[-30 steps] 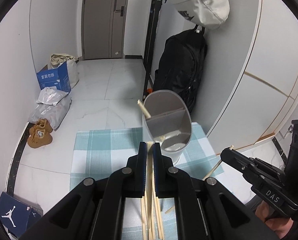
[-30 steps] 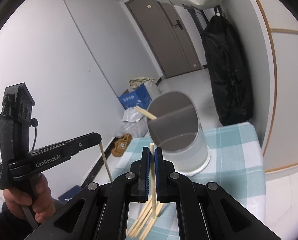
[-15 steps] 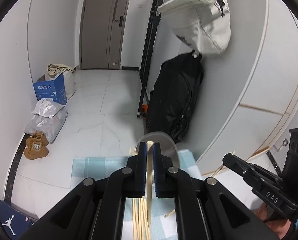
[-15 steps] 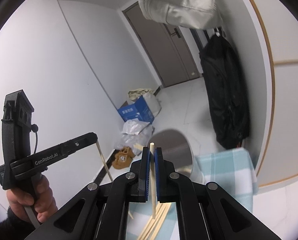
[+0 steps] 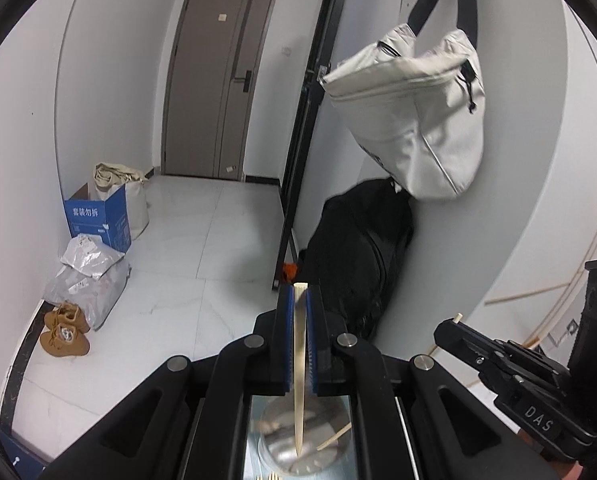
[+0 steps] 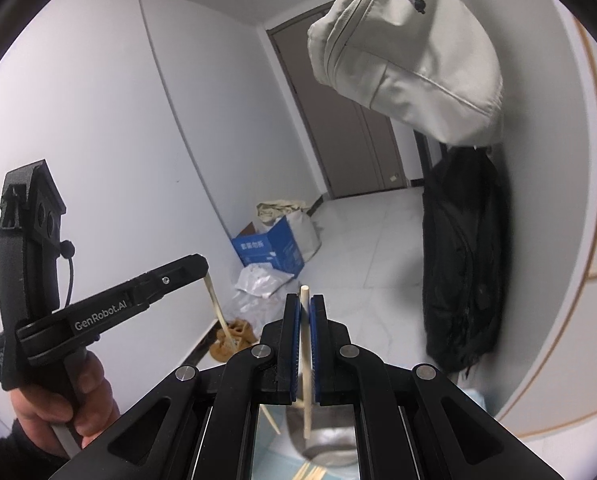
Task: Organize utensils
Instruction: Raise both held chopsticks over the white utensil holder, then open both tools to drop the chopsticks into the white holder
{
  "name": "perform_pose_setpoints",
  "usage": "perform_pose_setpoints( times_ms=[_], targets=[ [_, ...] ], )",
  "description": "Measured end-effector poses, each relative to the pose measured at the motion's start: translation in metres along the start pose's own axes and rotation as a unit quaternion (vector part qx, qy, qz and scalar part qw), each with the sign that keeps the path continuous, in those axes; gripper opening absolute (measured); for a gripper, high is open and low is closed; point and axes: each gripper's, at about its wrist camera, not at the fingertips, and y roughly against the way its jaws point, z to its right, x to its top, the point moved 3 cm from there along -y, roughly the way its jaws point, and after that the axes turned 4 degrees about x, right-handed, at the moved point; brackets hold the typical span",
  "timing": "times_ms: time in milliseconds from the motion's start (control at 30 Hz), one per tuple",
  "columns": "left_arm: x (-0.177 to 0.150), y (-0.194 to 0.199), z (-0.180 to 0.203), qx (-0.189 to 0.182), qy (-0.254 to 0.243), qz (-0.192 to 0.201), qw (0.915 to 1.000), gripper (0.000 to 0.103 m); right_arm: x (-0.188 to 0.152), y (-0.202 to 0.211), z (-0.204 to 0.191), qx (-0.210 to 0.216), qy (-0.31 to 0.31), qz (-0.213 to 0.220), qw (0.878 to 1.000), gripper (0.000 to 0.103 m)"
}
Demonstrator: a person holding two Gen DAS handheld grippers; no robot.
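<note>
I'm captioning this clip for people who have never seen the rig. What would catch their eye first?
Most striking is the chopstick clamped upright in the left gripper, its tip hanging over the grey utensil holder below. The right gripper pinches a second chopstick the same way. Behind, a pale bag hangs on the wall above a black backpack.

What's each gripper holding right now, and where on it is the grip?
Each holds one chopstick. The left gripper pinches its chopstick near the blunt top end, tip hanging down. The right gripper clamps its chopstick just below the top end.
</note>
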Motion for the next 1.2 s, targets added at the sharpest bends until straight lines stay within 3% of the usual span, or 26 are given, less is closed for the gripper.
perform_pose_setpoints(
  times_ms=[267, 700, 1000, 1200],
  targets=[
    [0.0, -0.037, -0.013, 0.007, 0.02, 0.006, 0.9997, 0.002, 0.012, -0.03, 0.012, -0.014, 0.012, 0.005, 1.0, 0.004],
    [-0.026, -0.059, -0.019, 0.0, 0.005, 0.017, 0.9998, 0.002, -0.014, -0.07, 0.024, -0.026, 0.038, -0.024, 0.999, 0.004],
    [-0.041, -0.064, -0.02, -0.022, -0.019, -0.016, 0.9994, 0.002, -0.041, -0.087, 0.014, -0.008, 0.05, -0.064, 0.997, 0.004],
    [-0.054, -0.071, -0.026, -0.048, -0.015, -0.073, 0.9961, 0.002, -0.053, -0.098, 0.012, 0.004, 0.04, -0.092, 0.995, 0.008]
  ],
)
